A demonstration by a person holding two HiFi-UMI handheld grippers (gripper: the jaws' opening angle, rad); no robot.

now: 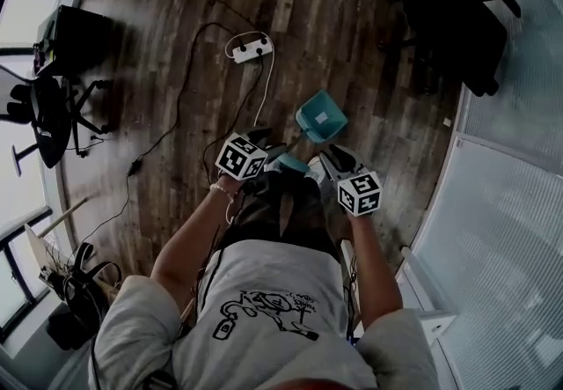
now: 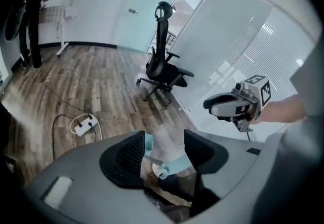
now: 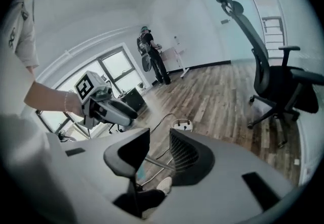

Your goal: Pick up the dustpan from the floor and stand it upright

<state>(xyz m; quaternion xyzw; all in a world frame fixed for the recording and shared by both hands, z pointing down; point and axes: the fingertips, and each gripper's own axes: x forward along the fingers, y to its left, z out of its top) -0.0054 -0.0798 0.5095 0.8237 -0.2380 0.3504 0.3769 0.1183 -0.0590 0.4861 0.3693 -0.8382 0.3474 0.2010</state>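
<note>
The person is standing over the wooden floor [image 1: 352,36], holding a gripper in each hand. The dustpan [image 1: 321,115] is resting with its teal pan on the floor, to the right of the power strip [image 1: 249,48] and nearer the person than the strip. Its mouth is showing from above, and its handle [image 1: 288,163] is rising toward the hands. Whether it is standing quite plumb cannot be told.

The left gripper [image 1: 268,149] is clasping the teal end of the handle. In the left gripper view that teal grip is spanning the gap from one pad to the other.

The right gripper [image 1: 334,155] is hanging released, on the side of the handle away from the power strip. In the right gripper view its jaws are standing apart. The thin metal rod [image 3: 158,162] of the handle is crossing behind the gap, with neither pad pressing on it. The two grippers are facing each other across the handle, each showing in the other's view.

A black cable [image 1: 189,62] is running away from the power strip on its left side. An office chair [image 1: 457,18] is standing well to the right of the power strip, beside a glass wall [image 1: 519,203].
</note>
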